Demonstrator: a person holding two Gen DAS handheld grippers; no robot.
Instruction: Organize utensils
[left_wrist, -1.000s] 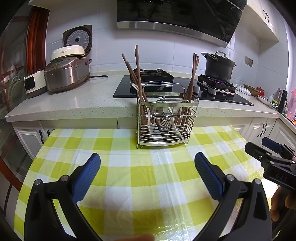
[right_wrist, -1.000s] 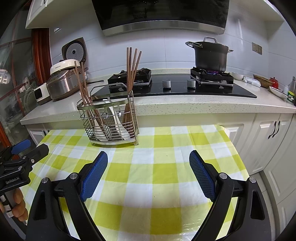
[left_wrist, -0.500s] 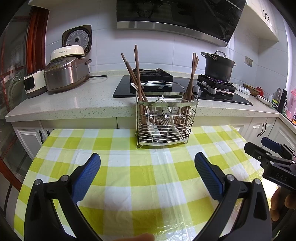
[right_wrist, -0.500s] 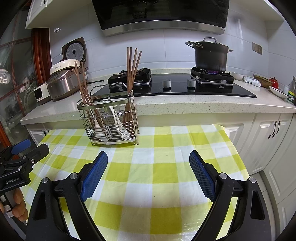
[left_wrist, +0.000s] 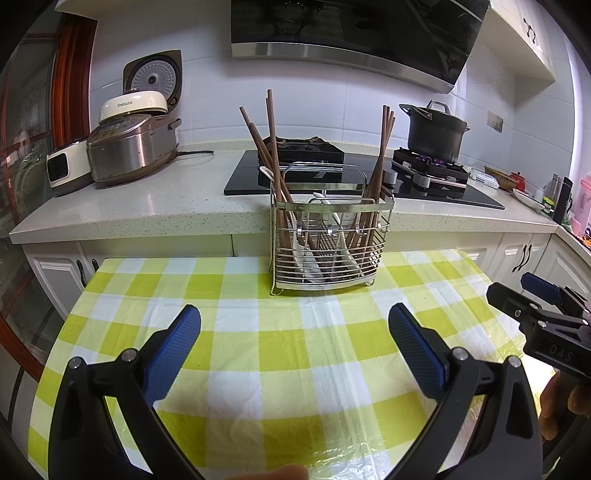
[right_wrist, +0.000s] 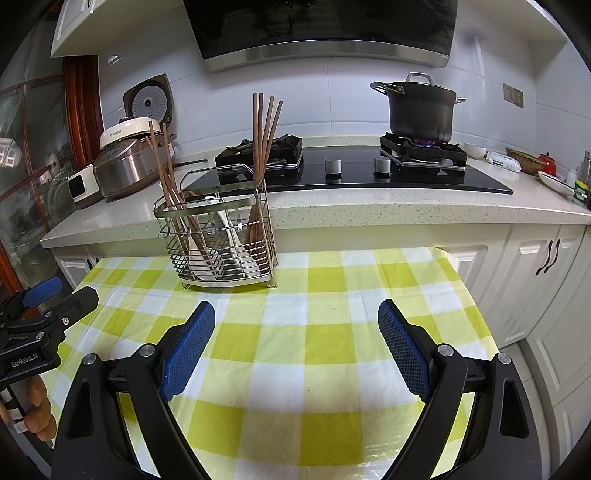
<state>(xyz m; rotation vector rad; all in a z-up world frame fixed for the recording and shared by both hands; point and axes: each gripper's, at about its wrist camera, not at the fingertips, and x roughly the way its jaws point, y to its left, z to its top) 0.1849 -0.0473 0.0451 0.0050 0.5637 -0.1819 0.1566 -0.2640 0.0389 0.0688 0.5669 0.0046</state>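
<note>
Brown wooden chopsticks (left_wrist: 275, 173), white spoons (left_wrist: 345, 245) sorted in silver wire caddy (left_wrist: 328, 240); left gripper (left_wrist: 295, 343), right gripper (right_wrist: 295, 339) short of caddy, released, empty.

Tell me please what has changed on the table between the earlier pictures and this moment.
Nothing visibly changed. The silver wire utensil rack stands in the same place on the yellow-and-white checked tablecloth, with the brown wooden chopsticks and white spoons inside as before. The left gripper and the right gripper hover open and empty, neither having taken hold of anything.
</note>
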